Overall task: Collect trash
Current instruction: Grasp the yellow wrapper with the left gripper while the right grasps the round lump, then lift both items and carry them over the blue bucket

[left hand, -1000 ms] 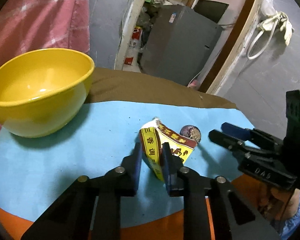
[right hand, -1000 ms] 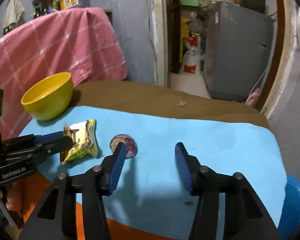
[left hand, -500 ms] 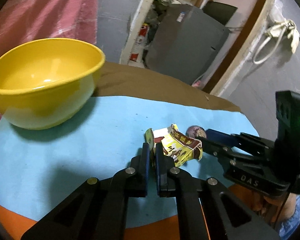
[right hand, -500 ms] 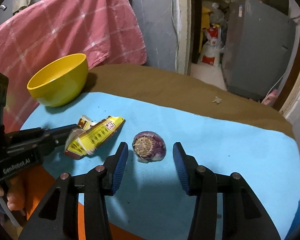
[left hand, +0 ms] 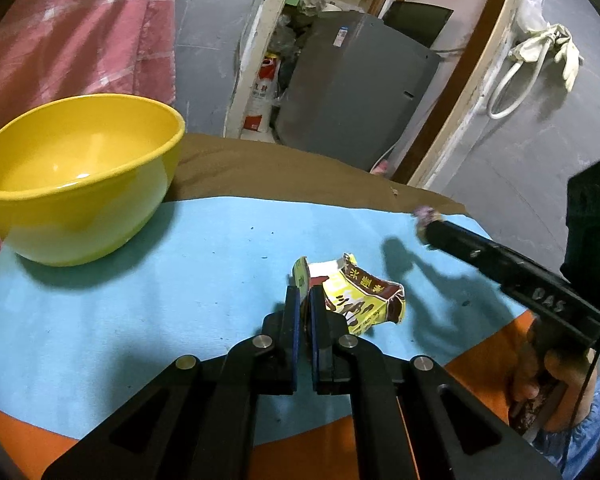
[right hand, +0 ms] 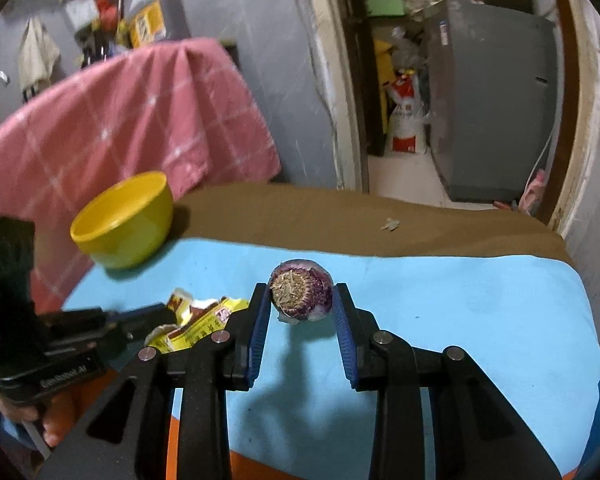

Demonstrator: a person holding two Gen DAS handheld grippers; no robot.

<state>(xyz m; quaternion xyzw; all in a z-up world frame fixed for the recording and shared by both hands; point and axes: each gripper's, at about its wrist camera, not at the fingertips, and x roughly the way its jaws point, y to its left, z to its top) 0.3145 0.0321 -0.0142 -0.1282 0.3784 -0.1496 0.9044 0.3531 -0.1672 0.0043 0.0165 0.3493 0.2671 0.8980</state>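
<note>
My left gripper (left hand: 305,292) is shut on one edge of a crumpled yellow and brown snack wrapper (left hand: 360,296), which hangs to the right of the jaws just above the blue mat (left hand: 140,300). In the right wrist view the wrapper (right hand: 204,320) sticks out of the left gripper (right hand: 168,316) at the lower left. My right gripper (right hand: 301,292) is shut on a round purple onion end (right hand: 300,308), its blue pads pressing both sides; it is held clear of the mat, with a shadow below. A yellow bowl (left hand: 80,172) stands at the mat's far left, also in the right wrist view (right hand: 124,220).
A brown cloth (right hand: 300,220) covers the table beyond the blue mat, with a small scrap (right hand: 390,224) lying on it. A pink checked cloth (right hand: 120,120) hangs behind the bowl. A grey appliance (right hand: 492,100) stands past the doorway. The orange table edge (left hand: 20,440) runs along the near side.
My left jaws closed flat on the wrapper's edge and the wrapper swung to the right. My right jaws narrowed around the onion end, gripped it and raised it off the mat.
</note>
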